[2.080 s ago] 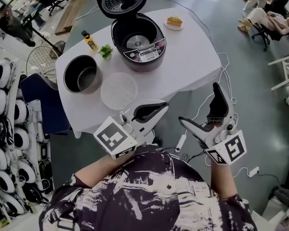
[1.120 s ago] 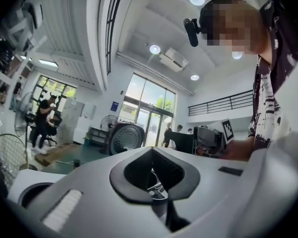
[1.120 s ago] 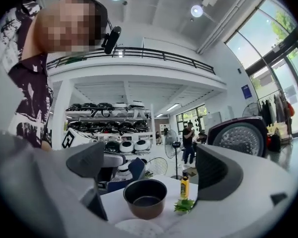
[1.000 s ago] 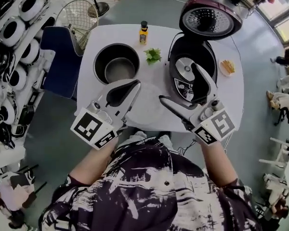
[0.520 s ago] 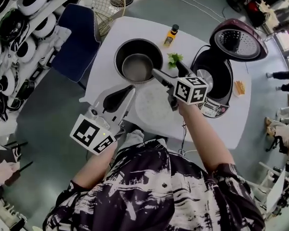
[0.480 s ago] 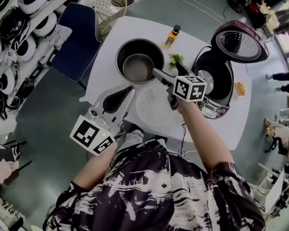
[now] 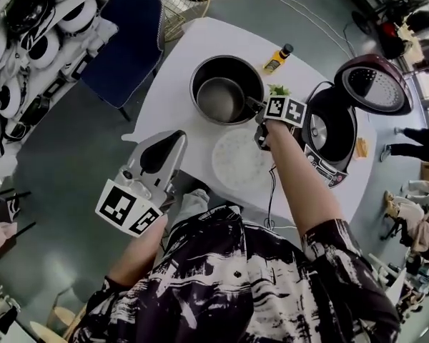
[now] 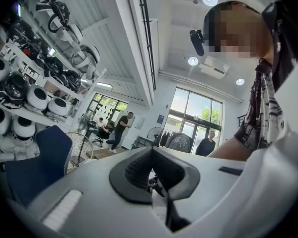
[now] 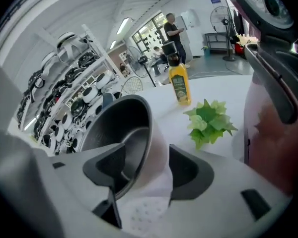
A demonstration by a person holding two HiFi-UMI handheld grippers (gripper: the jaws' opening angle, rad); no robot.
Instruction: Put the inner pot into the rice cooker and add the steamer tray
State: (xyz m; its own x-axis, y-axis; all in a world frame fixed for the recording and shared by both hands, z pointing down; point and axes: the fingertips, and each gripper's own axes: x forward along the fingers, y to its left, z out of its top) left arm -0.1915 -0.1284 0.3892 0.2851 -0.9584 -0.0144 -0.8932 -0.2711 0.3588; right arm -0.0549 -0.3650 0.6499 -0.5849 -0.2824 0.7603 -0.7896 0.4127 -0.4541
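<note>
My right gripper (image 9: 146, 168), jaws just closing but still apart, straddles the round dark metal inner pot's (image 9: 121, 125) wall at centre frame. My left gripper's (image 8: 152, 152) jaws are together.

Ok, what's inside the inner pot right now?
Nothing but bare metal: the inner pot looks empty. One jaw of the right gripper reaches inside at the rim, the wall between its jaws, which have just been closing. That jaw covers a small patch of wall.

Right tool (image 7: 254, 107) closing astride pot (image 7: 216, 91) wall; left tool (image 7: 176, 136) shut.
</note>
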